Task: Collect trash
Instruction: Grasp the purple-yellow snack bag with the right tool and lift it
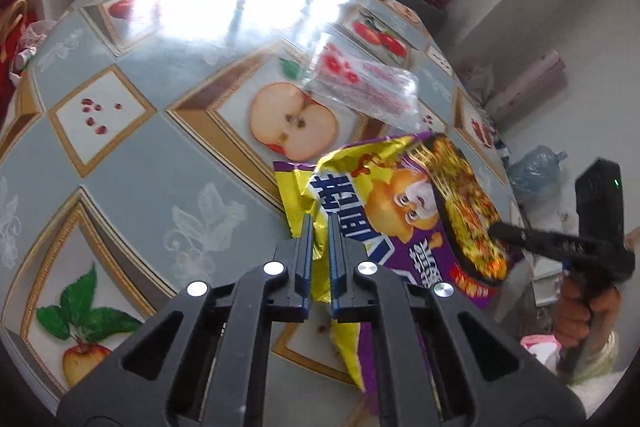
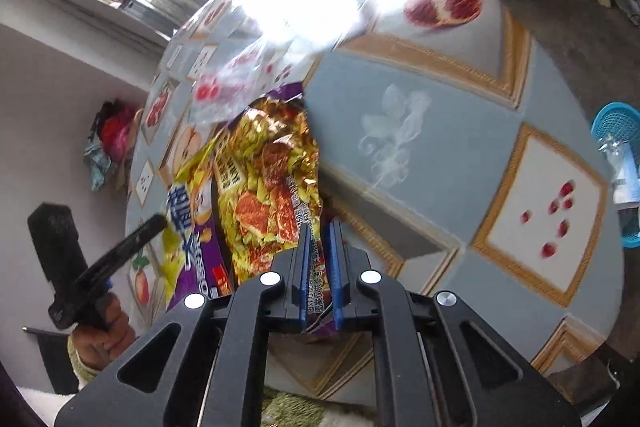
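Both tongs pinching one wrapper [image 1: 404,211] above the table [image 1: 132,183]: left gripper [image 1: 319,223] gripping its 9 o'clock edge, right gripper [image 2: 320,227] clamping its 6 o'clock edge.

The left gripper [image 1: 319,223] has its two blue-lined fingers [image 1: 307,259] drawn nearly together, pinching the snack wrapper [image 1: 400,203] between them. The right gripper [image 2: 319,227] is likewise closed on the wrapper's other end, held by a bare hand [image 1: 580,311] beyond the tabletop's edge.
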The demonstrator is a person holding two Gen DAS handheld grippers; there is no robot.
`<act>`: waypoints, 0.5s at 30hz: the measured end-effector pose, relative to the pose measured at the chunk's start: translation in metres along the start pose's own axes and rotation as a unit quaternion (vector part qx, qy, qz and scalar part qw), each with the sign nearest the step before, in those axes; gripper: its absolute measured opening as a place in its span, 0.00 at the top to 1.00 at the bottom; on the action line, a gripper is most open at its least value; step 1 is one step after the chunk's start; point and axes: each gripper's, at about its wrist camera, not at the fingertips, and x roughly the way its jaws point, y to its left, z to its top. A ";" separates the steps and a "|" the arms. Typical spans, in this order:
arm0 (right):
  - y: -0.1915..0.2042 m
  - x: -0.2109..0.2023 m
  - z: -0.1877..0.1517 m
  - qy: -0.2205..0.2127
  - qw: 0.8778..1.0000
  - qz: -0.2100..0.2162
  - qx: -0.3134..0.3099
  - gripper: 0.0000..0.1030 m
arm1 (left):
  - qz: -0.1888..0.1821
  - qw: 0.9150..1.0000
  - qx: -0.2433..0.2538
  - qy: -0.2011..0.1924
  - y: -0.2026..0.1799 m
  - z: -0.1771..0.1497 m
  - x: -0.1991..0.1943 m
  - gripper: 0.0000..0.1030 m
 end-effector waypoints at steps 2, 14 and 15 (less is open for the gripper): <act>-0.014 -0.006 0.018 -0.030 0.999 -0.023 0.009 0.91 | -0.029 0.999 0.026 0.029 -0.020 -0.008 0.007 0.95; -0.060 -0.051 0.066 -0.173 0.981 -0.061 0.056 0.61 | -0.096 0.991 0.097 0.006 -0.070 -0.005 -0.021 0.95; -0.060 -0.055 0.063 -0.174 0.981 -0.064 0.052 0.61 | -0.091 0.991 0.096 -0.003 -0.069 -0.001 -0.021 0.95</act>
